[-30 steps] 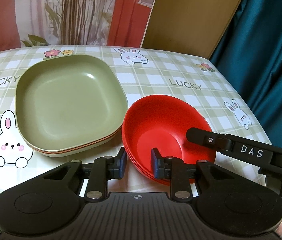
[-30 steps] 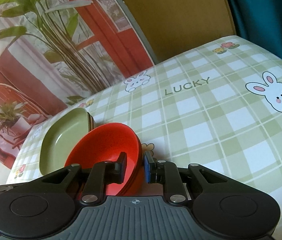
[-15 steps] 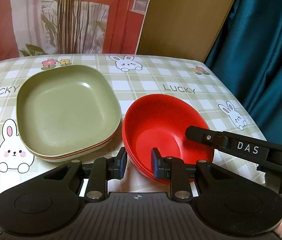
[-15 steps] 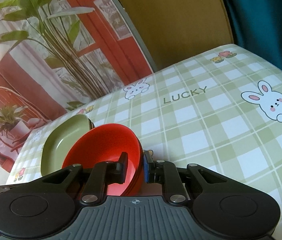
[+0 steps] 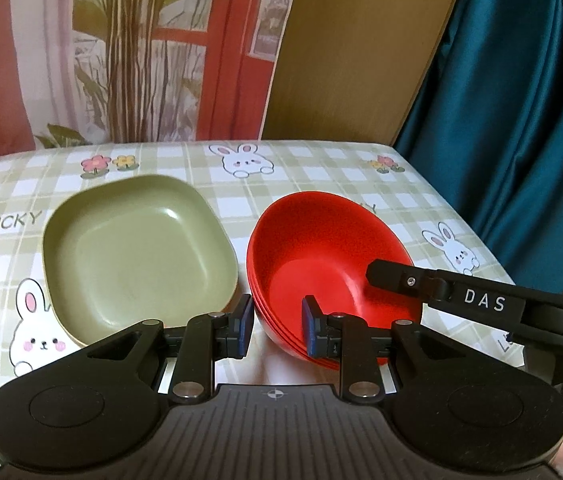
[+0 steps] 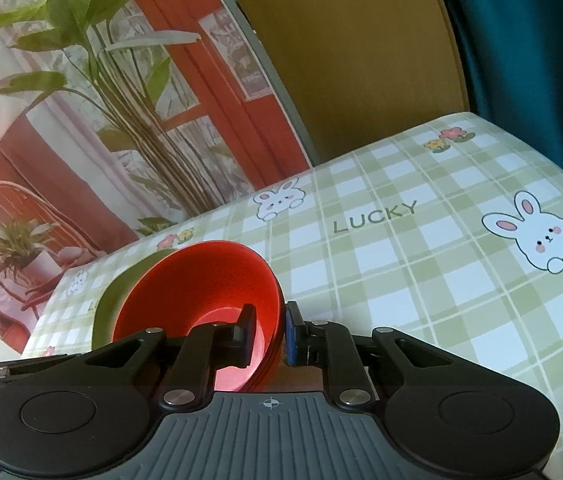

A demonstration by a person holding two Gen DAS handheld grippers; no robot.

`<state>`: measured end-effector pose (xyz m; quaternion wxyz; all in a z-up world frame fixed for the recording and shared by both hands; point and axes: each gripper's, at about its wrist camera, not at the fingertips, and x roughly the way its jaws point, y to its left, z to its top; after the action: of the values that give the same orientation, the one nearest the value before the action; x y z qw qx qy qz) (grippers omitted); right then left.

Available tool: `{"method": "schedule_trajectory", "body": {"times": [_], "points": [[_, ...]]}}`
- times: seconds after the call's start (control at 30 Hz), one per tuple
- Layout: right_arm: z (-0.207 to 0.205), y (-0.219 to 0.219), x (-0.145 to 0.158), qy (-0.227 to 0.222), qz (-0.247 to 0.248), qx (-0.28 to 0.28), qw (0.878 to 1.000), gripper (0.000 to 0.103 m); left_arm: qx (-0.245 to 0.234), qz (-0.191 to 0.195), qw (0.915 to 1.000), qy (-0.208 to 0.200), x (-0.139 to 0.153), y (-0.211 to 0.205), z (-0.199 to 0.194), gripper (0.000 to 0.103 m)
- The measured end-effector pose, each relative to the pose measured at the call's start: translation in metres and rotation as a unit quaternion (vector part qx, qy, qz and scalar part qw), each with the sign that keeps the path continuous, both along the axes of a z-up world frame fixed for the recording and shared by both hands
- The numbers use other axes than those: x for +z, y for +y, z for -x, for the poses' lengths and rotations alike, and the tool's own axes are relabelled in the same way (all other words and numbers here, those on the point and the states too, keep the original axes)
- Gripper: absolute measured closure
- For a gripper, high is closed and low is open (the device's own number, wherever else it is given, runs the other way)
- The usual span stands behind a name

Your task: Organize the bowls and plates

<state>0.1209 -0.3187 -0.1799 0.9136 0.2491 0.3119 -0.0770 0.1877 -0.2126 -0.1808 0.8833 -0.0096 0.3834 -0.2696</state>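
now both grippers on red bowls (image 5: 321,256), stacked beside green plates (image 5: 137,252) on table (image 6: 421,280). left gripper (image 5: 277,328) and right gripper (image 6: 269,334) each narrow, clamping rim. step: shifting stack. next: lift level, together.

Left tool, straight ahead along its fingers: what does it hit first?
Probably the stacked red bowls: the left tool already straddles their near rim, which sits between its fingers, so going forward would likely push into the bowl wall. Whether the pads touch the rim is unclear.
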Motion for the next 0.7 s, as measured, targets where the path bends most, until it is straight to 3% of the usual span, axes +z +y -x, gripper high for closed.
{"method": "schedule_trajectory", "body": {"times": [0.33,0.7], "points": [[-0.025,0.016,0.02,-0.001,-0.004,0.021,1.0,0.088,0.02,0.018,0.9995,-0.015,0.02,0.023,-0.006,0.076],[-0.083,0.061,0.047,-0.01,-0.004,0.087,0.996,0.088,0.071,0.049,0.9957,-0.032,0.056,0.085,-0.029,0.076]]}}
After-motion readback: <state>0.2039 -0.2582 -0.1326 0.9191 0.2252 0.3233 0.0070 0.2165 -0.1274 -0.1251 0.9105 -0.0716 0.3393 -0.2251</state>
